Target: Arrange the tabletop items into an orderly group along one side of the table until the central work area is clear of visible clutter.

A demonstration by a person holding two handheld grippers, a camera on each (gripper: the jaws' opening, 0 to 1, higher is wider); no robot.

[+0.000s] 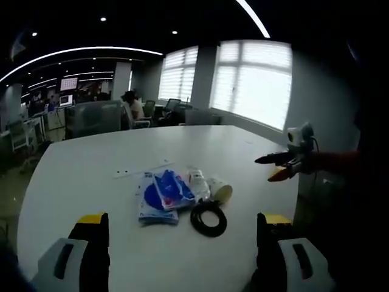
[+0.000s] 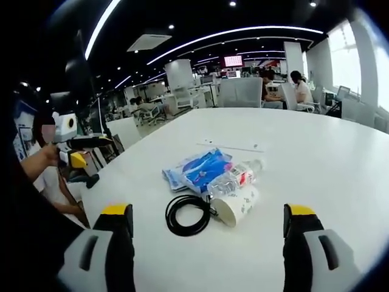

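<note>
Both grippers hover off the table [image 1: 73, 176], jaws wide apart, nothing held. The left gripper [image 1: 182, 243] faces the clutter from one side, the right gripper [image 2: 206, 243] from another; each appears at the edge of the other's view, away from the pile.

The items sit bunched near the middle: blue packs [image 1: 161, 194], a bottle [image 1: 197, 184] lying on its side, a paper cup [image 1: 219, 190] also tipped over, and a coiled black cable [image 1: 208, 219]. A thin white strip [image 1: 143, 169] lies apart, further in.

Key relation: in the right gripper view the cable [image 2: 188, 214] and cup [image 2: 237, 205] are nearest, just ahead betw. the jaws; the cup's mouth faces the cable, and its long axis runs roughly parallel w/ the bottle [image 2: 236, 175], touching or nearly so. The packs [image 2: 197, 169] lie behind. In the left gripper view the cable is also closest, the packs just left of it.

Judgement: the right looks marginally nearer the cup and cable, the left better placed for the packs. Sorting not yet started.
</note>
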